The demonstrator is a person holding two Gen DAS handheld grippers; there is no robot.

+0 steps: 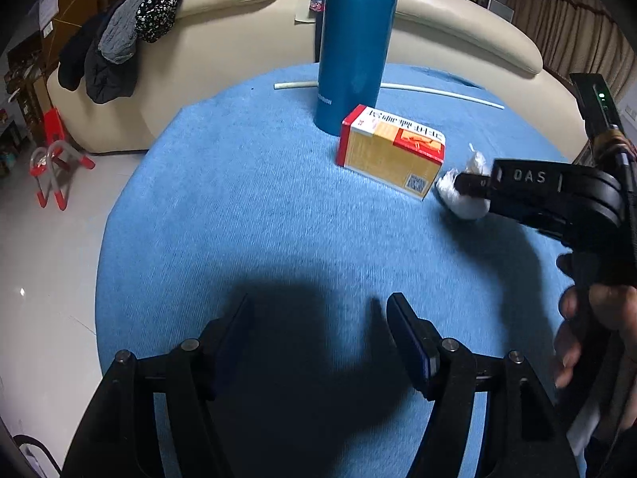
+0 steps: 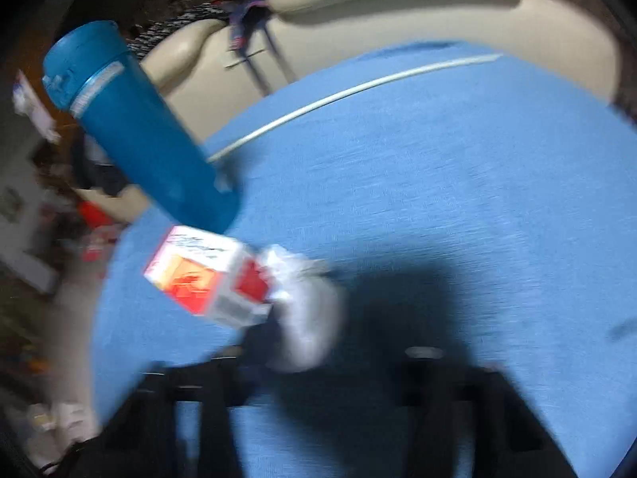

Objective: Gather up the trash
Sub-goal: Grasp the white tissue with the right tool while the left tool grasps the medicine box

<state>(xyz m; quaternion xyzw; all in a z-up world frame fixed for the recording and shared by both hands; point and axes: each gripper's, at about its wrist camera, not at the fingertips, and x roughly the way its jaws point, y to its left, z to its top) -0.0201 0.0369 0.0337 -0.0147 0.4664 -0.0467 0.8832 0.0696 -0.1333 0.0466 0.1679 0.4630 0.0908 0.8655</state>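
My right hand-held gripper reads "DAS" on its side; its jaws are closed on the crumpled white tissue, which lies at about two o'clock on the blue worktop, just beside the red-and-yellow carton. The carton bears a QR code and print too small to read. At twelve o'clock stands a teal flask with an unreadable label strip, a thin white tube behind it. My left hand-held gripper hangs open over bare cloth at six o'clock.
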